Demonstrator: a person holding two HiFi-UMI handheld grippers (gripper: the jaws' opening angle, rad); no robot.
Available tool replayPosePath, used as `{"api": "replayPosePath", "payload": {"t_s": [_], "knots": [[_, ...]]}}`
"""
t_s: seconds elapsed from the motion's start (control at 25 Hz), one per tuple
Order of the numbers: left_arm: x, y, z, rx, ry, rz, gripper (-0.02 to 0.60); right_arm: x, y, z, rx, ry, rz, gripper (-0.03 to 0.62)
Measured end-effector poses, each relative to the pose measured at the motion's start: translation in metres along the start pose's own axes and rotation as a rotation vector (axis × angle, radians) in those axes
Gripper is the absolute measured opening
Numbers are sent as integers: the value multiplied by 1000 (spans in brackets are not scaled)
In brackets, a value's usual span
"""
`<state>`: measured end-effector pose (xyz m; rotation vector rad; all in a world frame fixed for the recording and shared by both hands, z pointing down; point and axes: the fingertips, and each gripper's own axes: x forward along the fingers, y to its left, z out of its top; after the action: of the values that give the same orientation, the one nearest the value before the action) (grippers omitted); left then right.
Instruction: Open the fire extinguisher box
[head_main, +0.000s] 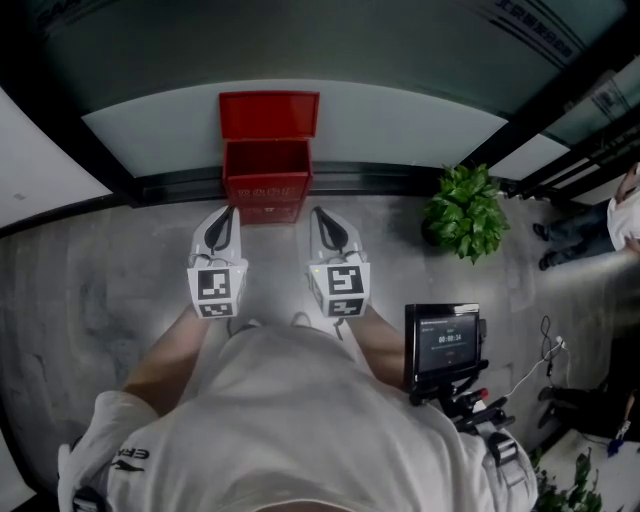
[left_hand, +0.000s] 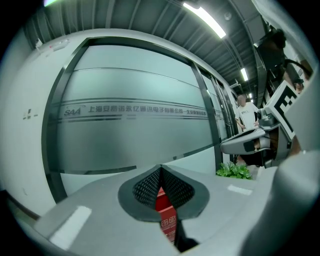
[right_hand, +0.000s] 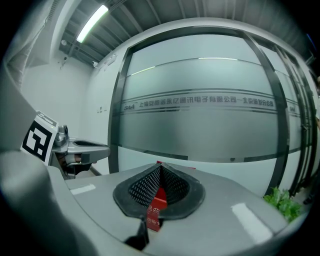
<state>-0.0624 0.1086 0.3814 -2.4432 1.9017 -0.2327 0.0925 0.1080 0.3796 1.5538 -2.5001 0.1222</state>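
Note:
The red fire extinguisher box (head_main: 266, 178) stands on the floor against the glass wall, its lid (head_main: 268, 114) raised upright and the inside open to view. My left gripper (head_main: 231, 211) and right gripper (head_main: 316, 212) hover side by side just in front of the box, apart from it. Both are shut, with nothing between the jaws. In the left gripper view the left gripper (left_hand: 160, 168) has its jaws meeting at the tip, and a strip of the box (left_hand: 163, 204) shows through the gap below. The right gripper view shows the right gripper (right_hand: 160, 168) the same way, with the box (right_hand: 158, 197) behind it.
A potted green plant (head_main: 466, 211) stands right of the box by the wall. A screen on a stand (head_main: 444, 341) sits at my right side, with cables on the floor behind it. A person (head_main: 624, 214) stands at the far right. The frosted glass wall (head_main: 300, 40) closes off the front.

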Motion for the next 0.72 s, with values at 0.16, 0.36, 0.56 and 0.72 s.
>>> {"api": "replayPosePath", "payload": {"t_s": [0.16,0.36,0.56,0.72], "knots": [[-1,1,-1,4,4,1,3,0,0,1,3,-2,0,11],[-2,0,-3,6,8,3,2,0,1,2,-1,-6,5,11],[-2,0,-3,3,9,6,2,0,1,3,-3,-12,6,11],[-2,0,-3,1,10,7,2,0,1,6,-3,-17,5,11]]}}
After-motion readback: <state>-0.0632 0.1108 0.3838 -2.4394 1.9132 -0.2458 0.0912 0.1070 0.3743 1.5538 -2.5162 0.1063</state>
